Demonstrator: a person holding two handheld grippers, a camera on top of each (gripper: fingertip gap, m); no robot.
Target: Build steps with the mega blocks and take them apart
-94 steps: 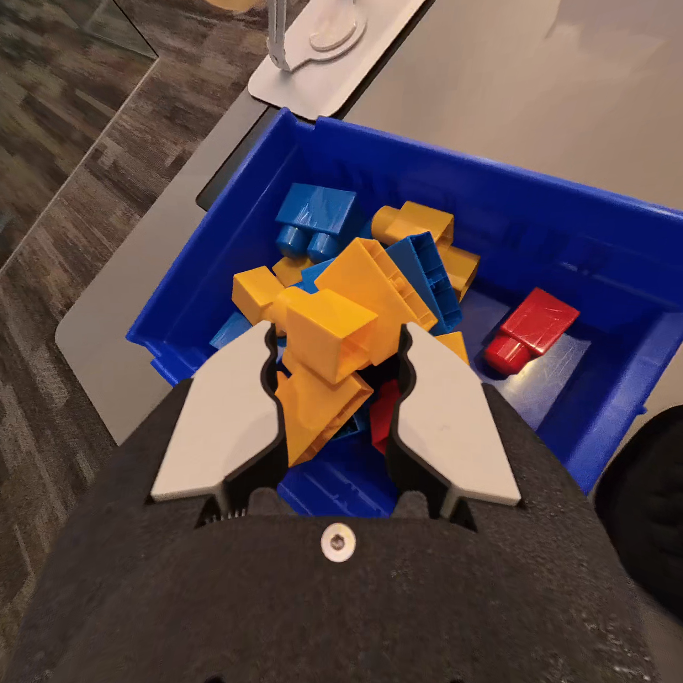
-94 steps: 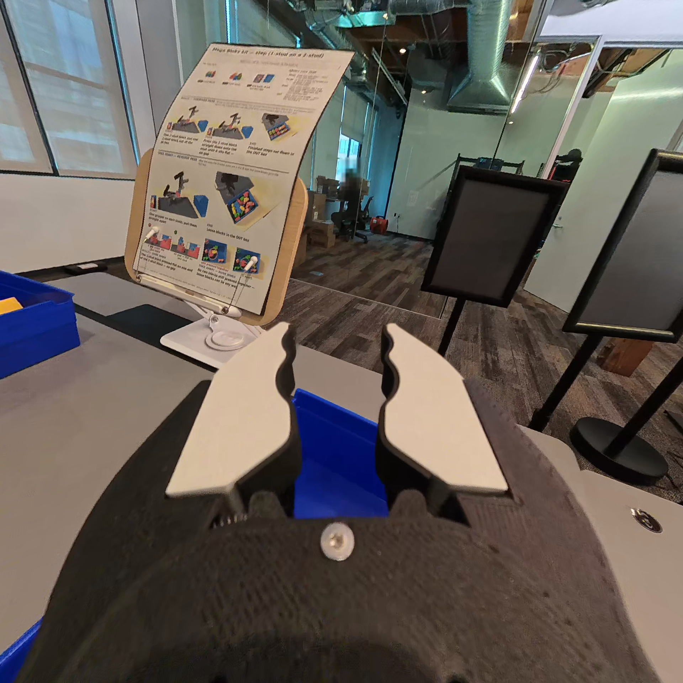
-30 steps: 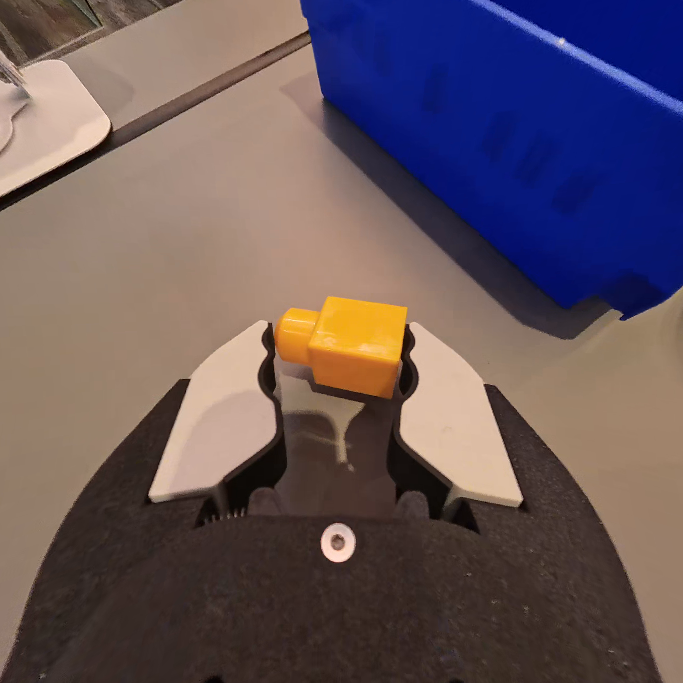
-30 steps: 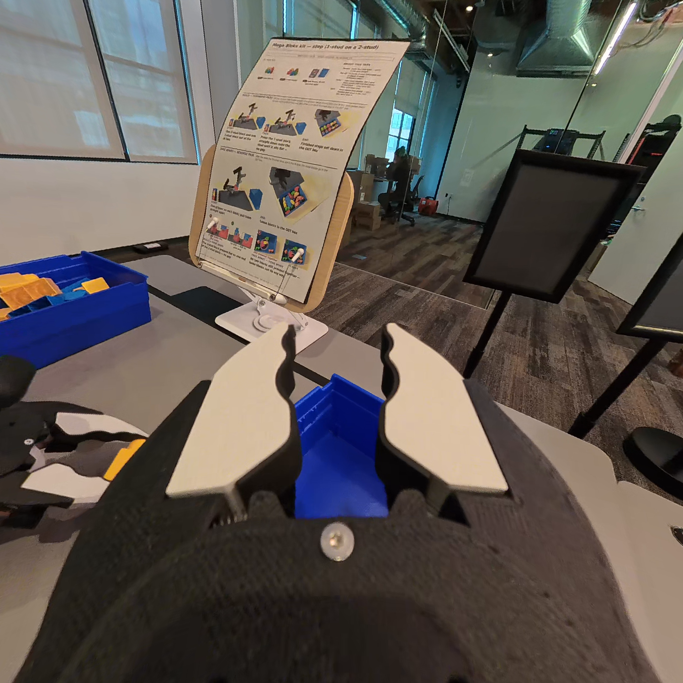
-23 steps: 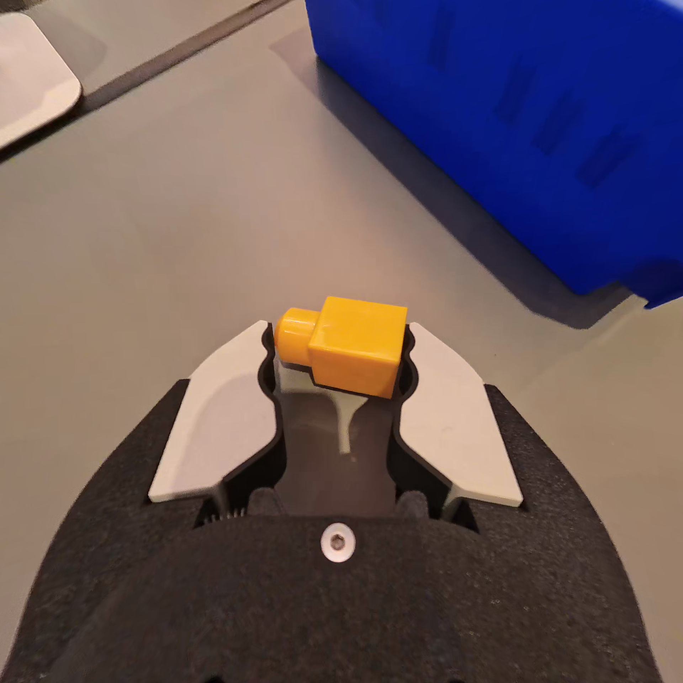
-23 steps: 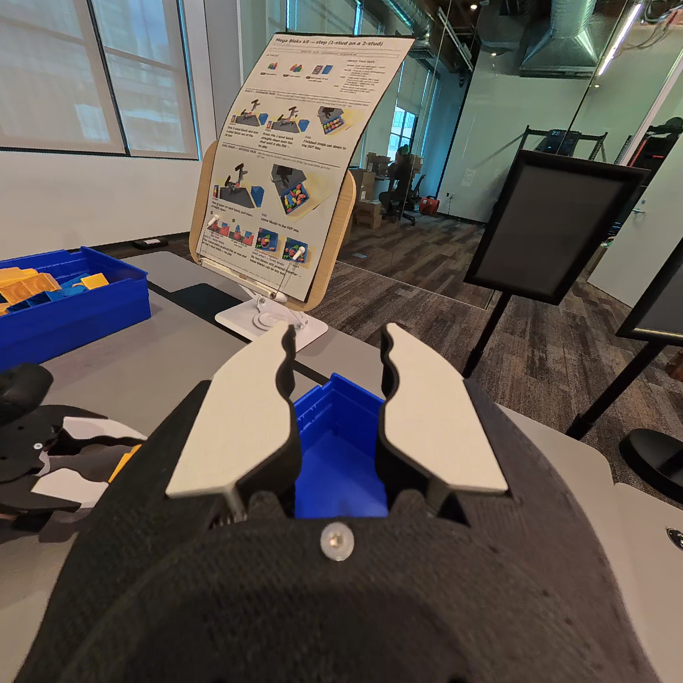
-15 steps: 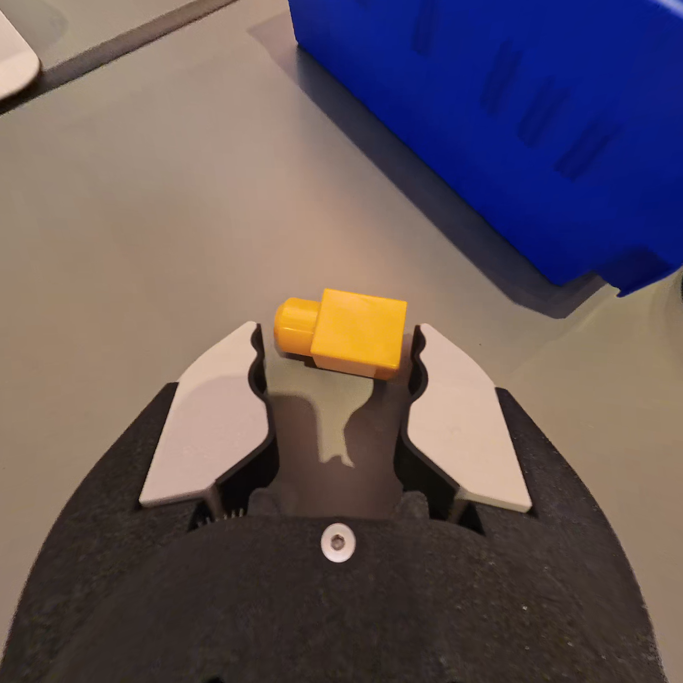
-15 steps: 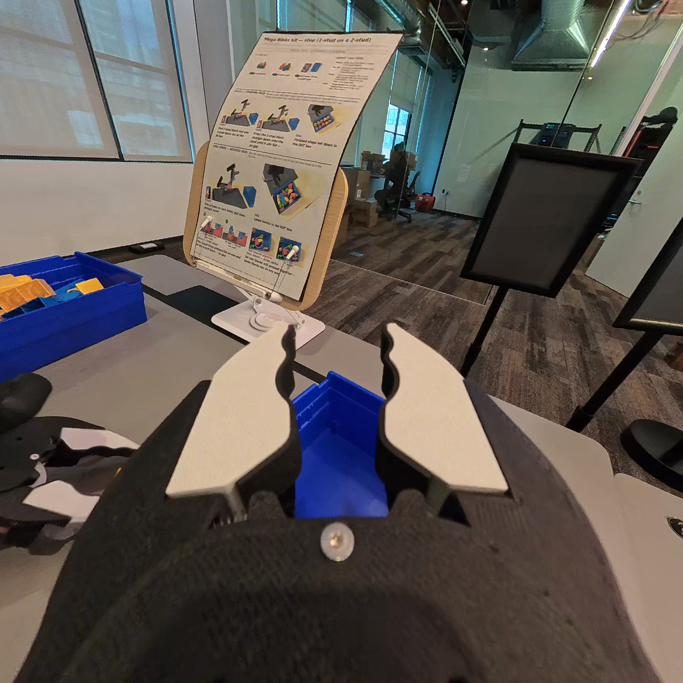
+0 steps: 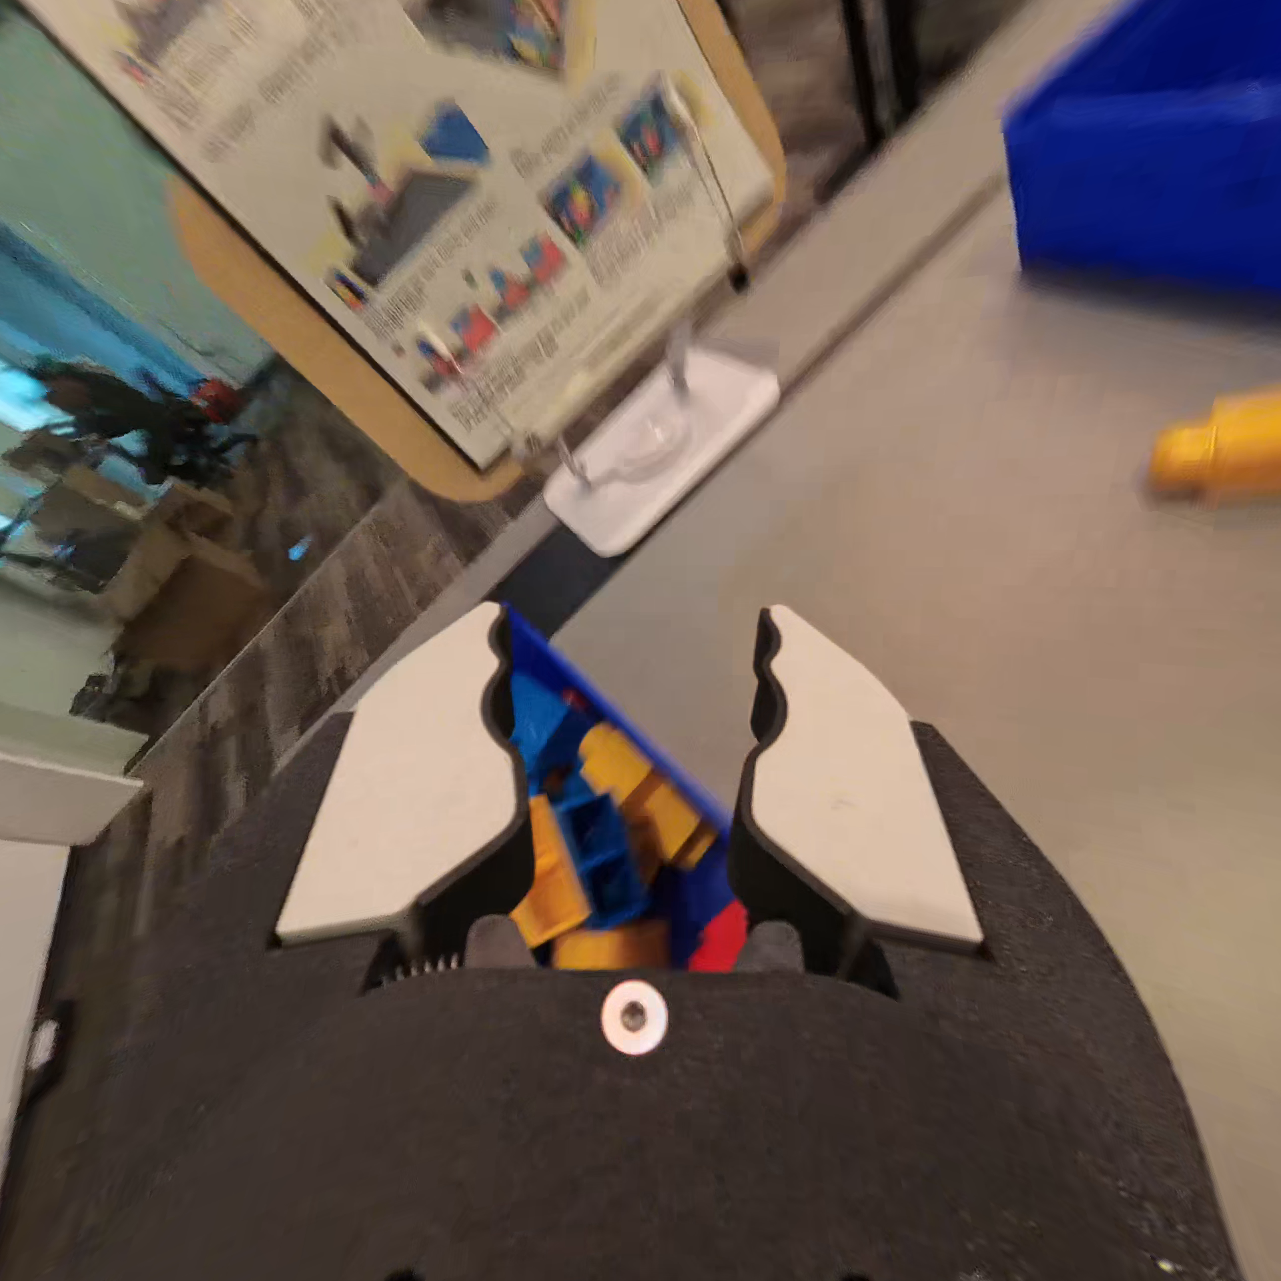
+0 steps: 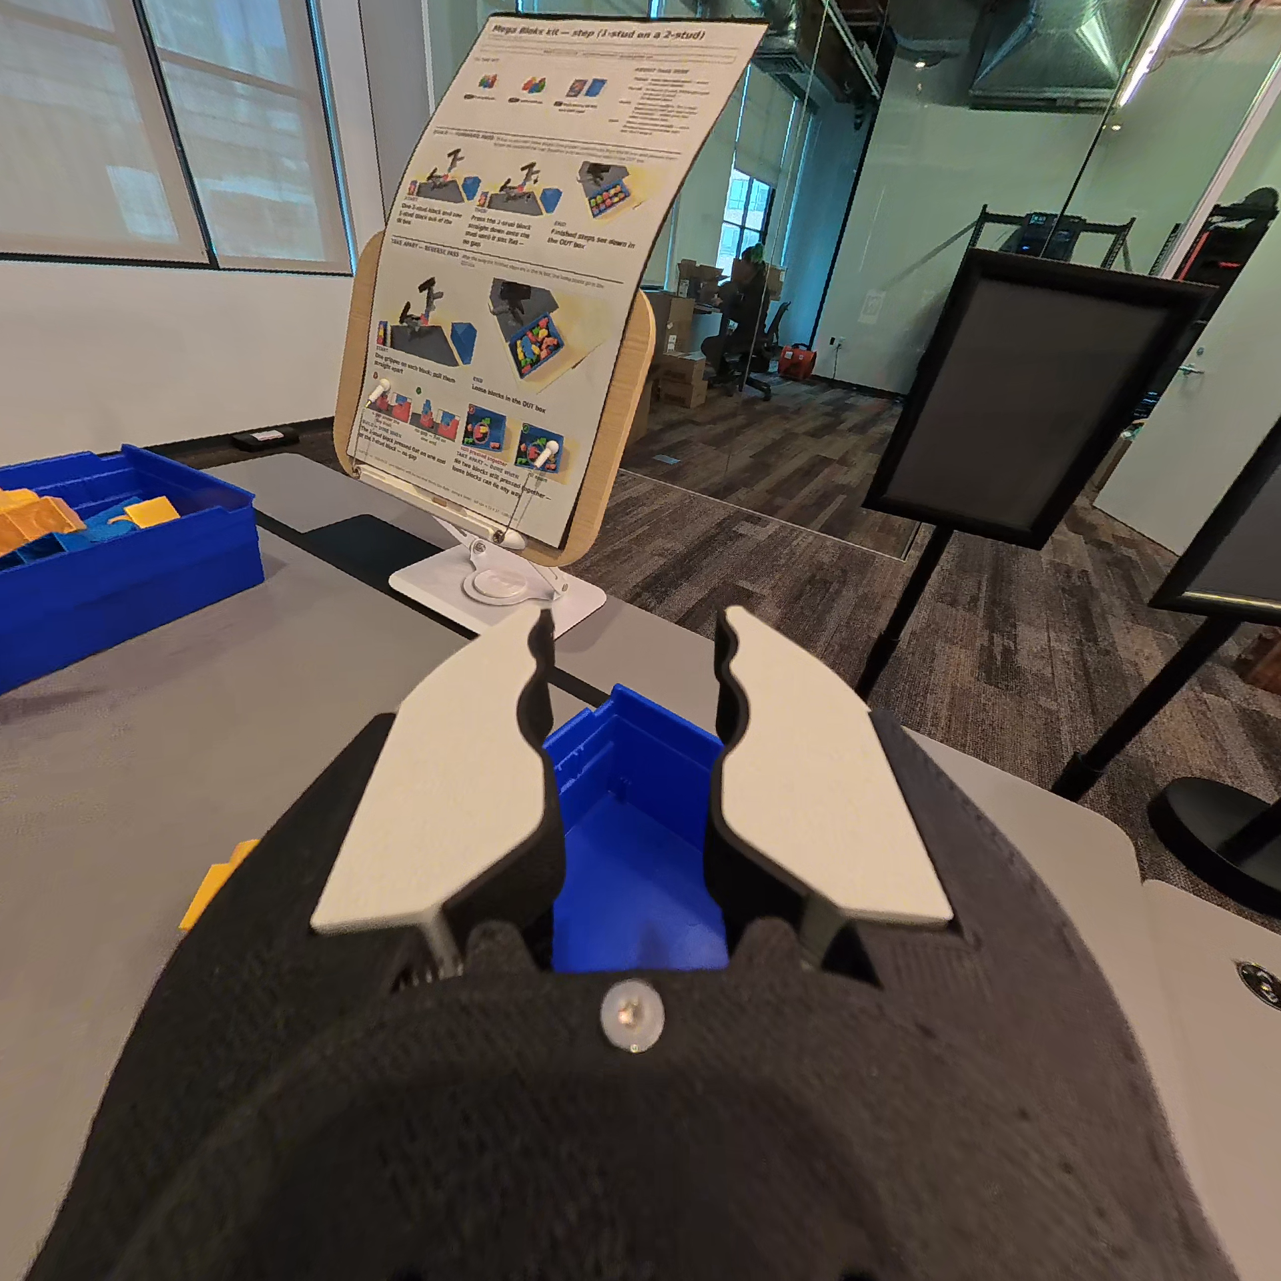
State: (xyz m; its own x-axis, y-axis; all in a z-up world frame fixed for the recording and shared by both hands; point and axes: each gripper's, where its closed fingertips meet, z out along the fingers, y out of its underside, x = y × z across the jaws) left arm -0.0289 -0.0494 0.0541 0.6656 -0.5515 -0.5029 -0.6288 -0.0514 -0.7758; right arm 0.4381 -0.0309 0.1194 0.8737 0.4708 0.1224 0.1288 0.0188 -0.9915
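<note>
The left tool (image 9: 627, 700) gapes wide and empty above a blue bin (image 9: 627, 728) of yellow, blue and red blocks; a yellow one-stud block (image 9: 1220, 443) lies on the grey desk (image 9: 970, 554) far right. The right tool (image 10: 631, 693), parted and empty, hovers over an empty blue bin (image 10: 638, 832), a printed instruction sheet (image 10: 527, 291) beyond.

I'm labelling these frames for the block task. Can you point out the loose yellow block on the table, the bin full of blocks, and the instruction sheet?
yellow block (image 9: 1220, 447), left wrist view, on its body behind the stud.
full bin (image 10: 132, 582), right wrist view, on its outer wall.
instruction sheet (image 10: 534, 291), right wrist view, mid-page.
</note>
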